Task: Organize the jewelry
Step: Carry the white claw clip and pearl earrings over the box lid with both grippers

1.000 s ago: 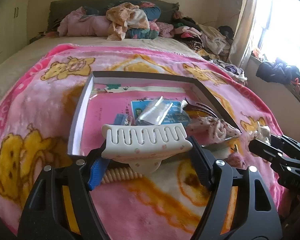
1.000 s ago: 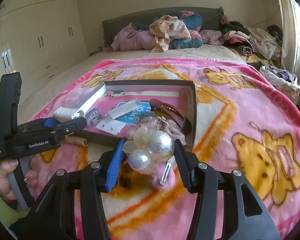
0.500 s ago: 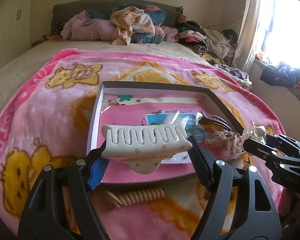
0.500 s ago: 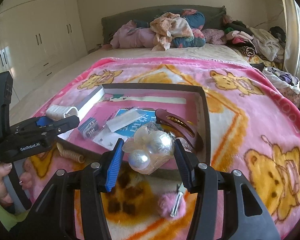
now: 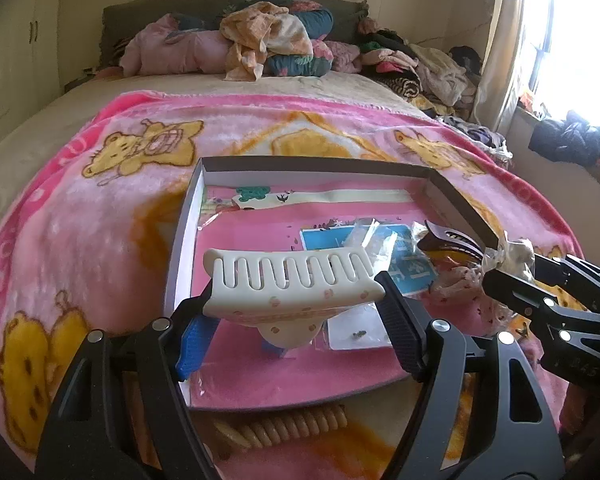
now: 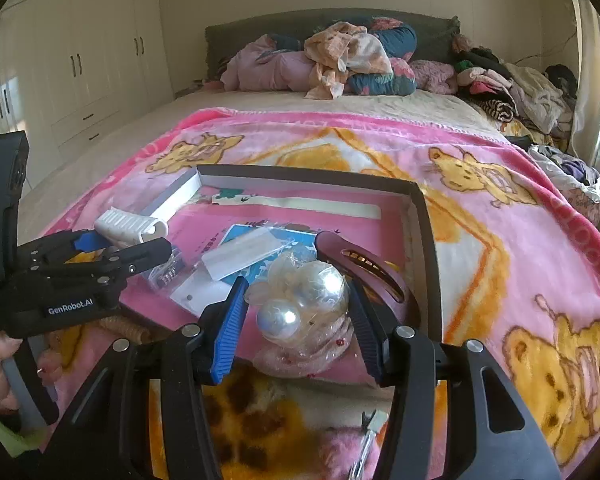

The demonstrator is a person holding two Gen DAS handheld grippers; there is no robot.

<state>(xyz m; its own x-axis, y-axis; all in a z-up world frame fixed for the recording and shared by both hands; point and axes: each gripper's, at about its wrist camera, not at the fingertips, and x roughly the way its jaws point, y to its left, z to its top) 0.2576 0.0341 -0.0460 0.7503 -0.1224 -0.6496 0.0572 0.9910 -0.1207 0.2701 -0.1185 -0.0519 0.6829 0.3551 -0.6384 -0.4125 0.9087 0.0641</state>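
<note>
My left gripper (image 5: pixel 292 320) is shut on a white claw hair clip (image 5: pixel 292 284) and holds it above the near left part of a shallow box (image 5: pixel 320 164) with a pink floor. My right gripper (image 6: pixel 296 312) is shut on a clear bag of large pearl beads (image 6: pixel 300 300), held over the box's near edge (image 6: pixel 424 220). The left gripper and its clip also show in the right wrist view (image 6: pixel 132 226). Inside the box lie a dark red hair clip (image 6: pixel 364 268), a blue card (image 5: pixel 364 256), small plastic packets (image 6: pixel 244 252) and a pink scrunchie (image 5: pixel 460 284).
The box sits on a pink bear-print blanket (image 5: pixel 100 220) on a bed. A beige spiral hair tie (image 5: pixel 284 424) lies on the blanket in front of the box. A pink pom-pom clip (image 6: pixel 364 440) lies below my right gripper. Piled clothes (image 5: pixel 268 40) lie at the headboard.
Both grippers have moved forward over the box with their loads. The spiral hair tie and the pom-pom clip have dropped back toward the near edge of the views.
</note>
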